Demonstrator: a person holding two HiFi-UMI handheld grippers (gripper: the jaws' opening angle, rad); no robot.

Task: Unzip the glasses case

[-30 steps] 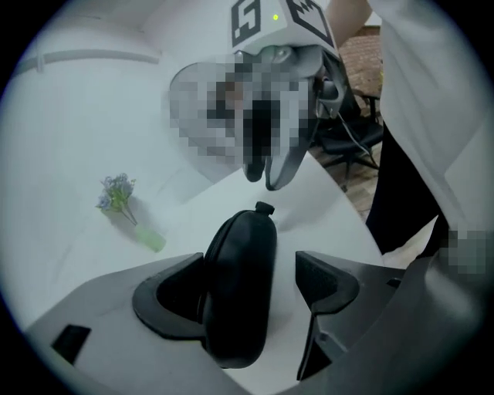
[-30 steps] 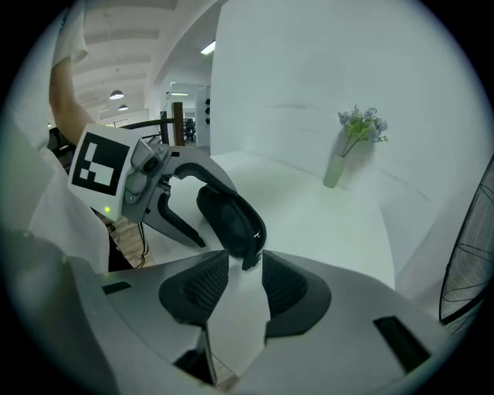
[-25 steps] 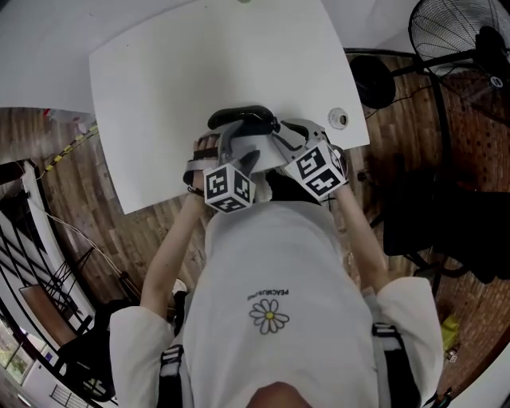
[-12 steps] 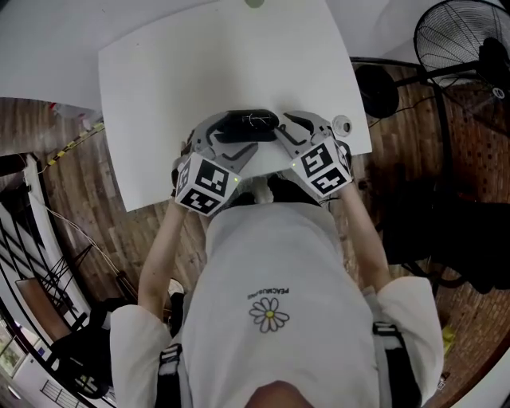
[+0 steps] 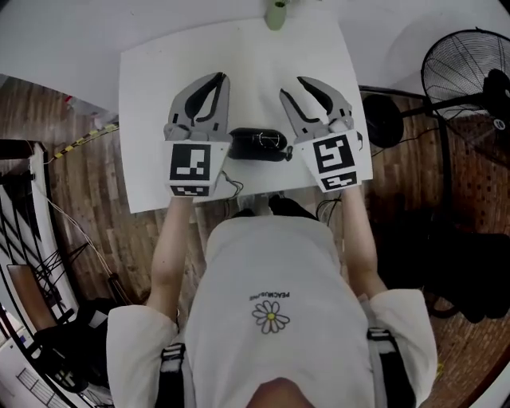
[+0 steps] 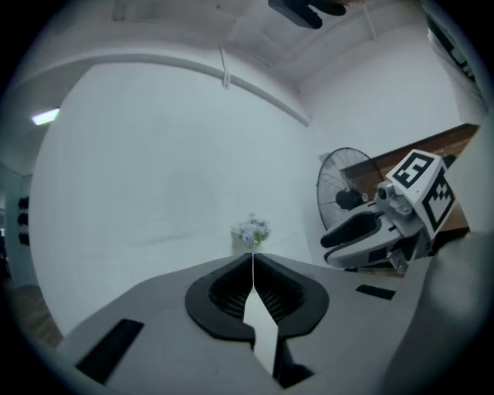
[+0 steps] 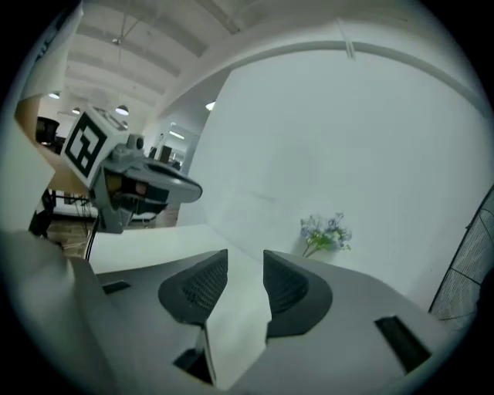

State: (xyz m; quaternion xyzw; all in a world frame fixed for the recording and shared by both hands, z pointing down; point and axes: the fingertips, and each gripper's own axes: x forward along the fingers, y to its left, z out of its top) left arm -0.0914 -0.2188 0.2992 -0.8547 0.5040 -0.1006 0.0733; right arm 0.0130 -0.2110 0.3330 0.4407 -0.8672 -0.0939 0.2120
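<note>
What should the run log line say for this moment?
left gripper: jaws just closed, shut, empty | right gripper: open, empty | glasses case: lying on table, held by neither gripper

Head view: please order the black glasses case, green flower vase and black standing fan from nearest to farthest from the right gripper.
1. Black glasses case, beside the right gripper.
2. Green flower vase, table's far edge.
3. Black standing fan, off-table right.

There are two tongs, the left tongs (image 5: 221,76) and the right tongs (image 5: 292,87). Between them lies one glasses case (image 5: 257,144) on one table (image 5: 151,88). One bunch of flowers (image 7: 325,233) stands beyond their tips, and one fan (image 5: 466,76) stands past the right tongs.
</note>
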